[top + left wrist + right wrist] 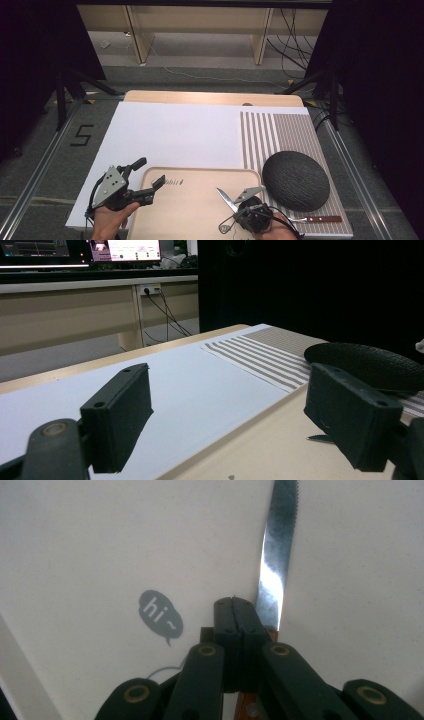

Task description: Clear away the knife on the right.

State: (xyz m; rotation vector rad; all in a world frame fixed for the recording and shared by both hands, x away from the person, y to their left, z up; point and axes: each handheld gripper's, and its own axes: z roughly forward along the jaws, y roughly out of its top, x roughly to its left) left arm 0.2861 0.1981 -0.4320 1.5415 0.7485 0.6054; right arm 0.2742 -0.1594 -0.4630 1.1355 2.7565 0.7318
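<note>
Right gripper (235,605): jaws together, clamped on a knife (276,555) at the top of its brown handle, blade held over the pale tray (195,210) near its right side. Left gripper (145,172): jaws wide apart, nothing between them, at the tray's left edge. Dark round plate (296,180) lies on the striped mat (280,132); second brown-handled utensil (320,219) just in front of it. White sheet (175,135) covers the desk.
</note>
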